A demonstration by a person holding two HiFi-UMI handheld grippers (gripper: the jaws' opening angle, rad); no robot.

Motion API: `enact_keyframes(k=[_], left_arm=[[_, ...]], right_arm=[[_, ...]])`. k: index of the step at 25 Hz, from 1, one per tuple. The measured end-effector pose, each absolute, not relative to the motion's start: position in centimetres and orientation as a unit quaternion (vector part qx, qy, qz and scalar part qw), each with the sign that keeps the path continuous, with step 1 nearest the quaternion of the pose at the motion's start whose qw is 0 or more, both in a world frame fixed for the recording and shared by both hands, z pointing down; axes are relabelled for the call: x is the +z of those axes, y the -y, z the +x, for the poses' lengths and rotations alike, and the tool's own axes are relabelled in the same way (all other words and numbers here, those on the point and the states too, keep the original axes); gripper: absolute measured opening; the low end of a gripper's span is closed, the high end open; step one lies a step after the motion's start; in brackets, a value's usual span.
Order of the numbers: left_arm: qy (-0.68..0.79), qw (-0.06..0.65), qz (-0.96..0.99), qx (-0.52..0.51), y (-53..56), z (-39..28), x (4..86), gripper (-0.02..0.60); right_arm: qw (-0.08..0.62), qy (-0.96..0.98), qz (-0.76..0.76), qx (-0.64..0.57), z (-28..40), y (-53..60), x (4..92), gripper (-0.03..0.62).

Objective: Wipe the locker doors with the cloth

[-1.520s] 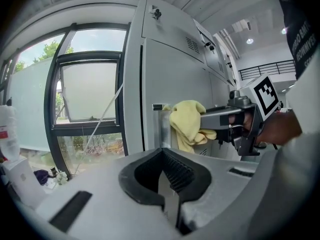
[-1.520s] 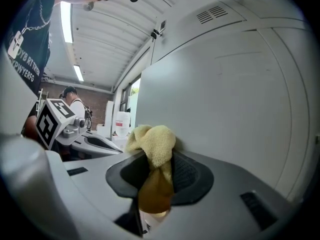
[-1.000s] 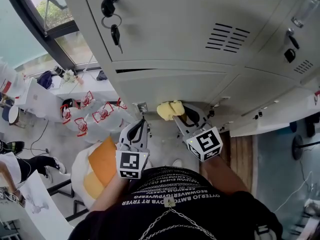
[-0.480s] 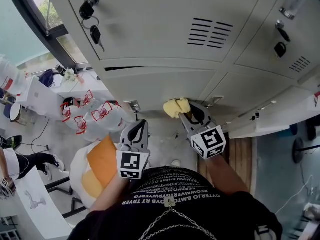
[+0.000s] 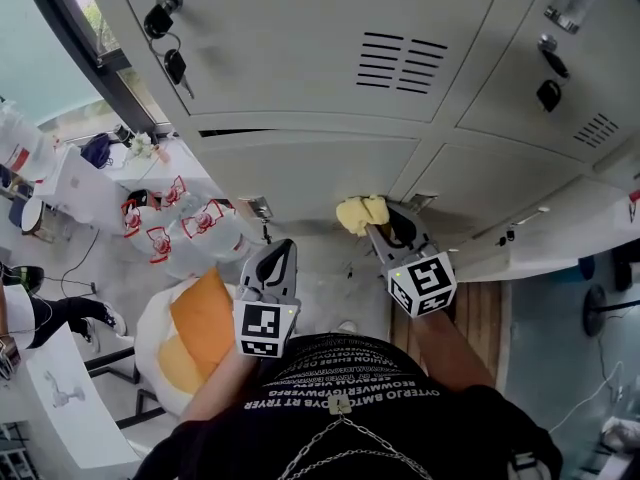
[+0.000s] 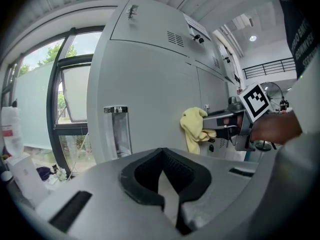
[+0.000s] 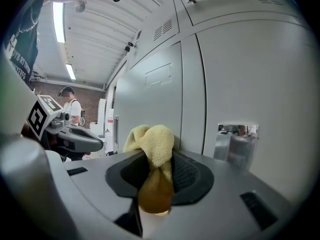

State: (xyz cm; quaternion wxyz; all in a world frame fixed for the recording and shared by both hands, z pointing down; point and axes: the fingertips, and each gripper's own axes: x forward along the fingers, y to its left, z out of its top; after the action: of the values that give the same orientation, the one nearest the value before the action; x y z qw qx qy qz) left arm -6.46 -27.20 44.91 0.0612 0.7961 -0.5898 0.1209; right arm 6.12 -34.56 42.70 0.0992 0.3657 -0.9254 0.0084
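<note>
The yellow cloth (image 5: 360, 213) is pinched in the fingers of the right gripper (image 5: 378, 230) and is held against the lower locker door (image 5: 300, 173). It sits at that door's right edge, just beside the seam with the neighbouring door. In the right gripper view the cloth is bunched into a knob above the jaws, and a darker fold of it is clamped between the two black pads. A metal handle plate (image 7: 235, 139) is seen past the seam, on the neighbouring door, to the right of the cloth. In the left gripper view the cloth appears to touch the door's face, with a loose end hanging below the grip.

The left gripper (image 5: 283, 256) is held apart from the lower locker door, below its left half and well to the left of the cloth. Its fingers are pressed together at the tips, and nothing is caught between them. Its marker cube (image 5: 262, 328) is turned up toward the head camera.

Directly above the lower locker door, the upper locker door (image 5: 280, 28) is shown closed. Vent slots (image 5: 400, 63) are cut in its right half, and keys (image 5: 175, 63) hang from the lock at its left edge. White bags (image 5: 190, 230) with red print are seen on the floor to the left of the lower locker door.
</note>
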Motion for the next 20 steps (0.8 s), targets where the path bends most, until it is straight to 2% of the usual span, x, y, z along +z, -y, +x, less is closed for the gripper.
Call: enact_keyframes(k=[9, 15, 20], left_arm=[[0.598, 0.063, 0.788, 0.127, 26.5, -6.2, 45.1, 0.003], [0.600, 0.068, 0.785, 0.136, 25.8, -6.6, 45.5, 0.003], [0.609, 0.071, 0.777, 0.143, 25.1, -8.4, 45.7, 0.003]], right_arm=[[0.093, 0.922, 0.376, 0.016, 8.1, 34.8, 43.1, 0.109], [0.071, 0.925, 0.372, 0.030, 7.9, 33.6, 43.3, 0.109], [0.080, 0.926, 0.365, 0.058, 6.7, 32.6, 45.9, 0.109]])
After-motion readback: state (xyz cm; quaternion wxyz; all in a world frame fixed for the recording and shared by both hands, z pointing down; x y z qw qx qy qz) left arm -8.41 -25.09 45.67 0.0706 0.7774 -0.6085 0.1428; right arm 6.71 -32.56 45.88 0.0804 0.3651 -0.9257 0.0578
